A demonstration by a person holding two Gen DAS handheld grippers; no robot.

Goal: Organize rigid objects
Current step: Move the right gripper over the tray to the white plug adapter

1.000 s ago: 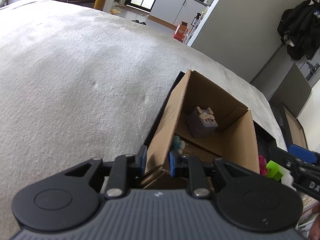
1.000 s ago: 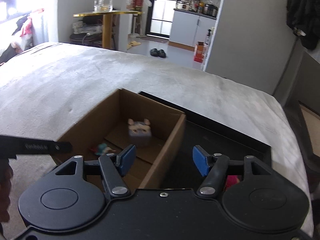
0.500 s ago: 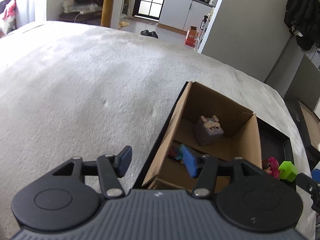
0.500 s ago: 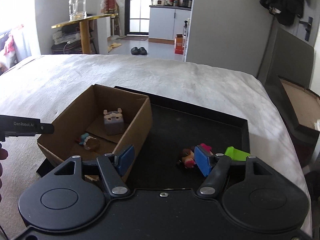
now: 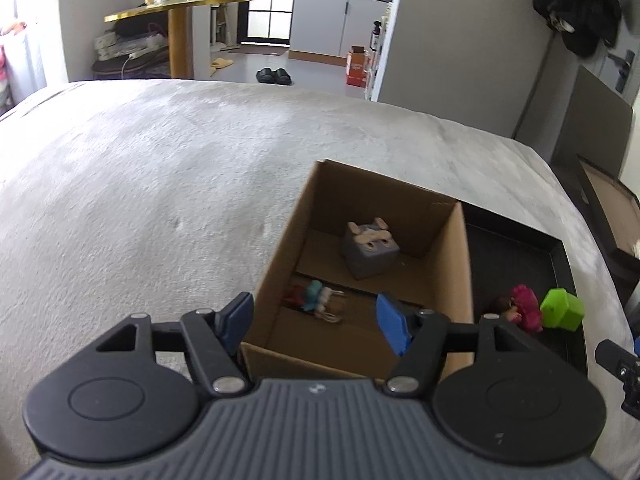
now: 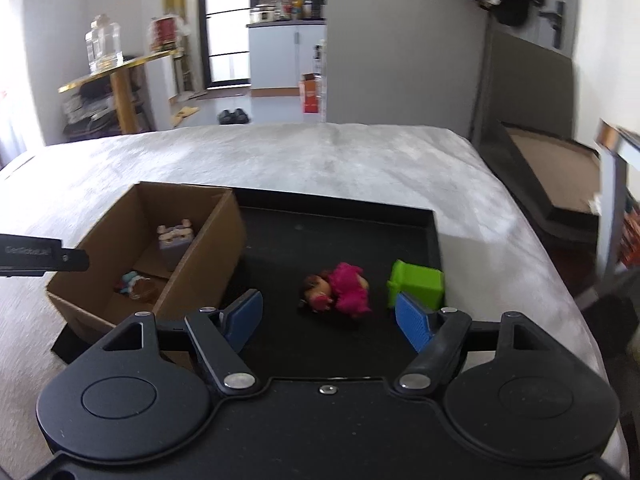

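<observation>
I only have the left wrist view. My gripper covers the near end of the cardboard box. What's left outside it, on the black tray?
Observer: From the right wrist view, two toys lie on the black tray: a pink doll on its side and a green block to its right, apart from each other.
Operator: Is the right gripper holding either one?
Observer: No. The right gripper has nothing between its pads, and its jaws are opening; the doll lies beyond them.
Operator: Does the cardboard box stand on the tray?
Observer: The cardboard box stands at the tray's left end, with the tray's black corner showing under its near end.
</observation>
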